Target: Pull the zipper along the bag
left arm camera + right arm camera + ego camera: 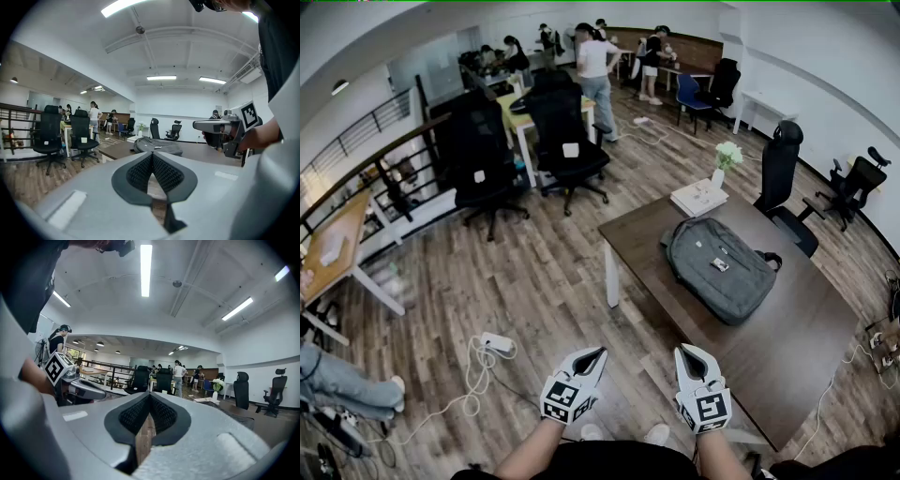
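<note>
A grey backpack lies flat on the dark brown table, and it shows small and far off as the backpack in the left gripper view. Both grippers hang in front of me over the floor, well short of the table. My left gripper is shut with nothing between its jaws, its tips meeting. My right gripper is also shut and empty, with its tips together. Each gripper sees the other: the right gripper and the left gripper.
On the table's far corner sit a white stack of papers and a vase of flowers. Black office chairs stand across the wooden floor, and one chair is behind the table. A power strip with white cable lies on the floor. People stand at the back.
</note>
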Available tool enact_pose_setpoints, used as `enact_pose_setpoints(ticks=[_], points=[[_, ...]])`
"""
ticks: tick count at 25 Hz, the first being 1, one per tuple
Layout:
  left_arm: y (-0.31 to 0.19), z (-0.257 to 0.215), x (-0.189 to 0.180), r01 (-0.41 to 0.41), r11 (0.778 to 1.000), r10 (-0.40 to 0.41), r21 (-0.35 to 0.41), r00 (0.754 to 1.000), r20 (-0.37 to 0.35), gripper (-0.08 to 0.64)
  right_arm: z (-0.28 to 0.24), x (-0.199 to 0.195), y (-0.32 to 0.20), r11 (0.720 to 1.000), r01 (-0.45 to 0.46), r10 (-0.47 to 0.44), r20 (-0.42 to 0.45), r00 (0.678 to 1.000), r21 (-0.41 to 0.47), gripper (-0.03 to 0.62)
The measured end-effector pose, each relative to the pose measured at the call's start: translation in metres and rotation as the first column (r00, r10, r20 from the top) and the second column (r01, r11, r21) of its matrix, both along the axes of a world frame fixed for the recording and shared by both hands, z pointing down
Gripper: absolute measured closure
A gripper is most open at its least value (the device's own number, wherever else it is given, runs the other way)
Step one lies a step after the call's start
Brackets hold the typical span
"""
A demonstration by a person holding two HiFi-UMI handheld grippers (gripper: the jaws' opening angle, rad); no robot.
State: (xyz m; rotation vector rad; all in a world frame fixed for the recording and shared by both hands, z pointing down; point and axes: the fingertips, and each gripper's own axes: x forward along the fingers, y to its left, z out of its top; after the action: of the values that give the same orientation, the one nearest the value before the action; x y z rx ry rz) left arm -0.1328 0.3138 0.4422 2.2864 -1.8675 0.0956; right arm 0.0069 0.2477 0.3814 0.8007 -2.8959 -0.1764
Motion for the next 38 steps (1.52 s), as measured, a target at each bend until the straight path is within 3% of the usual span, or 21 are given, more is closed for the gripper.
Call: enact_pose_setpoints(ticks=[11,19,26,38], points=[[0.011,0.009,-0.019,0.007,1.000,-0.007,-0.010,1.000,0.005,0.540,0.007,-0.020,0.010,1.000,0.003,-0.003,-0.003,1.000,0.001,0.589],[0.020,0.014,-0.034,-0.024,1.000,0.025,-0.014,1.000,0.016,0.540,0.014,-0.039,0.017,0.999,-0.007,0.008,0.029,1.000,-0.036,0.589],[0.024,0.028,-0.055,-0.038,0.998,0.038,-0.041,0.999,0.017,0.540,0.035,-0.054,0.026,0.997,-0.018,0.018,0.005,1.000,-0.074,0.589],[-0.053,0.025,-0.068,-0.049,0.997,0.051,-0.062,0.998,0.029,0.540,0.031,-0.066,-0.055,0.996,-0.025,0.026,0.017,1.000,-0.087,0.589]])
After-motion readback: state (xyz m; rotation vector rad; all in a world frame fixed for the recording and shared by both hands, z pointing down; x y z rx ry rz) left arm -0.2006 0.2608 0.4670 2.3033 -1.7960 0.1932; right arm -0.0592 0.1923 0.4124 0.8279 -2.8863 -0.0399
